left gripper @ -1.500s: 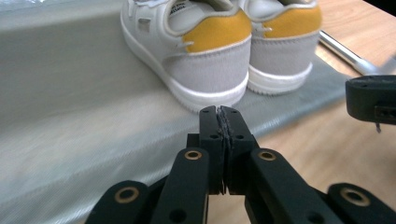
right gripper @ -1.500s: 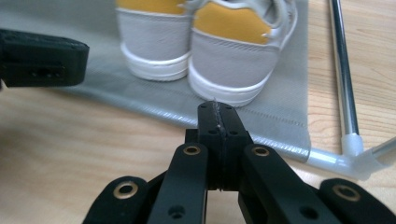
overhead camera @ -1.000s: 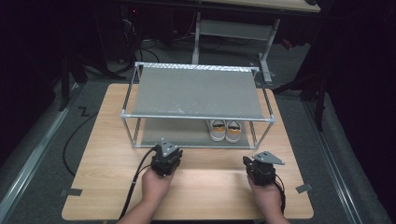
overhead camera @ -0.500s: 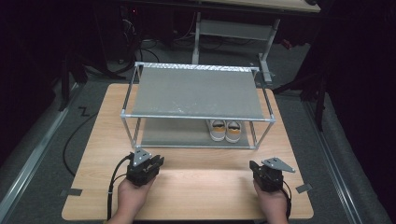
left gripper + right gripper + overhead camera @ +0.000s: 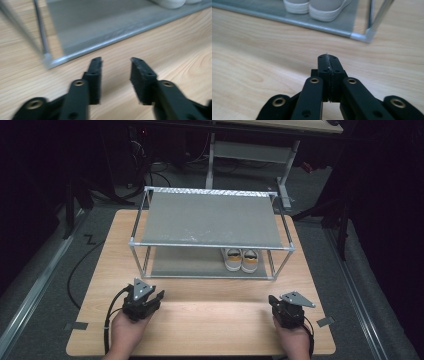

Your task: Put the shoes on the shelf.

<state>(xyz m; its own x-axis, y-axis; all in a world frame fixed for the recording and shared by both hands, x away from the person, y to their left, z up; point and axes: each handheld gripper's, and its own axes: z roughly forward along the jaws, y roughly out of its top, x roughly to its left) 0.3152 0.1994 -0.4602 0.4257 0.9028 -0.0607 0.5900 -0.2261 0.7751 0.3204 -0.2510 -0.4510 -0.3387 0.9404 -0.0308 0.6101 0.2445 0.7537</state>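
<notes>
Black left hand-held gripper [image 5: 115, 75] has just been opening, empty; right hand-held gripper [image 5: 329, 60] closed, empty.

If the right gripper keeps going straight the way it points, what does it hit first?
Probably the shoe rack's front rail, just before the pair of shoes on the bottom shelf. The right gripper has bare table ahead until then; height is hard to judge.

From above we look forward and down on the whole table [image 5: 200, 330], the rack [image 5: 210, 217] mid-frame. Our left gripper view skims low over the wood toward the rack's bottom corner; the right gripper view does too. All three share the shoes [image 5: 241, 259] on the lower shelf.
</notes>
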